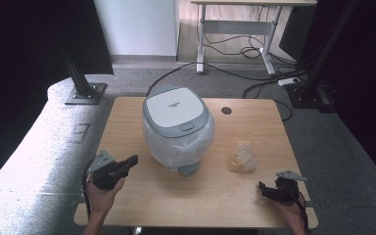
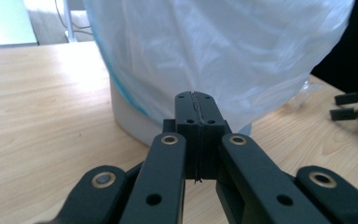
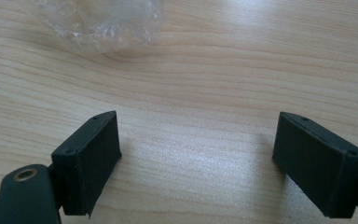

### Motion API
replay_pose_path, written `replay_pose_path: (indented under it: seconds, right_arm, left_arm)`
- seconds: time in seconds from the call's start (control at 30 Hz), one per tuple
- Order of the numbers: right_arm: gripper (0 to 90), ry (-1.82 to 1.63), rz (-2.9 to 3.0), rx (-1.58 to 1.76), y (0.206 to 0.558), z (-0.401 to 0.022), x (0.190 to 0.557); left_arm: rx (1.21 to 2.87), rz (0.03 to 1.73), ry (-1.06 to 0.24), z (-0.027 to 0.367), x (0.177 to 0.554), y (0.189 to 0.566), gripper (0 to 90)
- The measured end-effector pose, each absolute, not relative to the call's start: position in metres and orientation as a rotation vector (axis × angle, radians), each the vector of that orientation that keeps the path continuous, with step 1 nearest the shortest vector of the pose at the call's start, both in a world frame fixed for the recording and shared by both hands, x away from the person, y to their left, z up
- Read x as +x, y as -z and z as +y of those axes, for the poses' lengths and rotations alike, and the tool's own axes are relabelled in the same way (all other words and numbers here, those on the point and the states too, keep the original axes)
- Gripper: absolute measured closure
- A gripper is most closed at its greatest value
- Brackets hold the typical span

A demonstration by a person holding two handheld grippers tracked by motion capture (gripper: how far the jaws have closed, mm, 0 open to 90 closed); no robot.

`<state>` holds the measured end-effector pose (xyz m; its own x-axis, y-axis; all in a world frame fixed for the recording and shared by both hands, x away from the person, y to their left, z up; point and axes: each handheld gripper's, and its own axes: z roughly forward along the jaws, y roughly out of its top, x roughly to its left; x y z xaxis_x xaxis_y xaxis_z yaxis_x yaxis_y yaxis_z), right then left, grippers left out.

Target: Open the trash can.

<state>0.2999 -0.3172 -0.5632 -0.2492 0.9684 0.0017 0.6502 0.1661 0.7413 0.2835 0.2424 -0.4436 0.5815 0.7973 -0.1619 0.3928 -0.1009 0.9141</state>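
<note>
While my left gripper [image 1: 133, 160] sits with its jaws pressed fully together on nothing, it hangs just off the wooden table [image 1: 127, 117], nose aimed at the rice cooker [image 1: 177, 128]. In the left gripper view the closed tips line up with the clear plastic bag [image 2: 223, 56] wrapped round the cooker body, close to the film but, as far as I can tell, not pinching it. The cooker stands mid-table, grey-and-white lid [image 1: 175, 111] shut and bare on top, bag bunched round its sides.

My right gripper [image 1: 268, 191] rests near the table's front right edge, jaws spread wide, empty. The crumpled clear wrapper [image 1: 243, 155] lies just ahead of it, apart from the cooker; the right gripper view shows bare wood between the pads.

My read of the step: approach to the bag, no grip made yet.

Next move, as I judge it: open the left jaws, ease in low on the near side and catch a loose fold of film, not the hard shell. The right may need to steady the cooker so it doesn't slide. Thin film could slip or tear.
</note>
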Motion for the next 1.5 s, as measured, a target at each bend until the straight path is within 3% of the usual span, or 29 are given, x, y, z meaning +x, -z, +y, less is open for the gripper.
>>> replay_pose_path:
  seconds: [1.5]
  right_arm:
    - [14.6,-0.873,1.969,1.524,0.563,-0.317,0.298]
  left_arm:
    - [1.692,0.859,-0.418,0.207,0.31,0.375,89.7]
